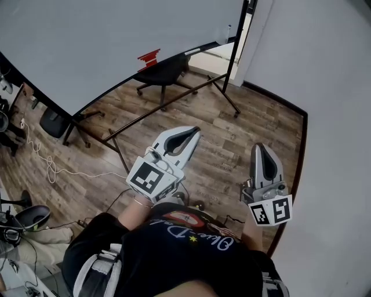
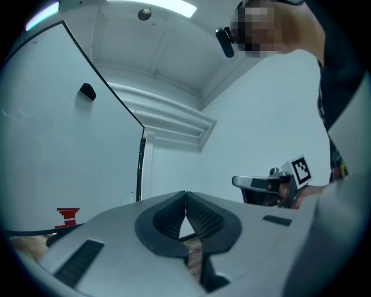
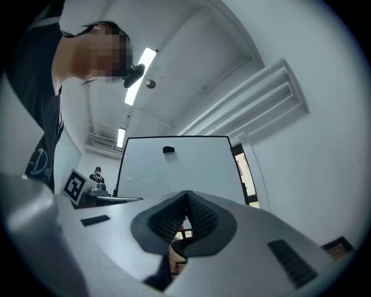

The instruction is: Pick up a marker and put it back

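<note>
Indoors, wood floor (image 1: pixel 243 133), whiteboard (image 1: pixel 104 40), office chair (image 1: pixel 162 72)

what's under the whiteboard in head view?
Below the whiteboard: a black office chair on the wood floor, just beyond the stand's crossbar. The board covers the chair's far side and anything behind it.

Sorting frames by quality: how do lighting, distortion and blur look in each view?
Head view: evenly lit and sharp, though the whiteboard bows along its lower edge. Left gripper view: fisheye, dark round corners, bluish cast, ceiling light glaring at top. Right gripper view: same fisheye, strip light blown out.
</note>
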{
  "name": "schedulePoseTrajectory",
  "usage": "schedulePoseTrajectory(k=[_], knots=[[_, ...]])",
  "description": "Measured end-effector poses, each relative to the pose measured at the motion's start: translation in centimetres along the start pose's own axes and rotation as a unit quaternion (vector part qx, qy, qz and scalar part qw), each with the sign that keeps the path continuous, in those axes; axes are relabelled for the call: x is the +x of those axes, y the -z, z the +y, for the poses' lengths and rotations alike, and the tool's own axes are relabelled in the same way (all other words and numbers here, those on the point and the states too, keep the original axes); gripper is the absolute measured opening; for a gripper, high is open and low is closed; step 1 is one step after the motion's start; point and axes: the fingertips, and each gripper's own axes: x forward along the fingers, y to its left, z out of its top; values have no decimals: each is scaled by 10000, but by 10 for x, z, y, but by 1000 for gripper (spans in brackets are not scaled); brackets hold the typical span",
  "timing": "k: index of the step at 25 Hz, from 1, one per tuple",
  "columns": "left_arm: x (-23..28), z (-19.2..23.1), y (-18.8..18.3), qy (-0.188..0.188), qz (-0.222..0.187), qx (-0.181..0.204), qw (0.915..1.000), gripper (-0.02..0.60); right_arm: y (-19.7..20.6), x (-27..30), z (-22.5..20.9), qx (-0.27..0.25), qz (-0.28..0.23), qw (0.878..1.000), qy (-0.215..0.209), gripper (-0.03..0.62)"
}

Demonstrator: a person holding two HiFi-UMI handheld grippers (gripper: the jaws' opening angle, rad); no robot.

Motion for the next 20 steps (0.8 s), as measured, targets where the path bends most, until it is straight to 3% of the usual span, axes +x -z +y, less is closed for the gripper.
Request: schedulePoseTrajectory(k=[6, 16, 20], knots=[[8, -17, 7, -76, 134, 21, 9999, 3, 3, -13, -7, -429, 229, 9988, -97, 0], [12, -56, 14, -138, 136, -37, 9998, 3, 0, -54, -30, -181, 142, 9997, 21, 0], [18, -65, 9, -41, 118, 178, 9998, 3, -4, -64, -36, -197, 67, 9997, 98, -1]])
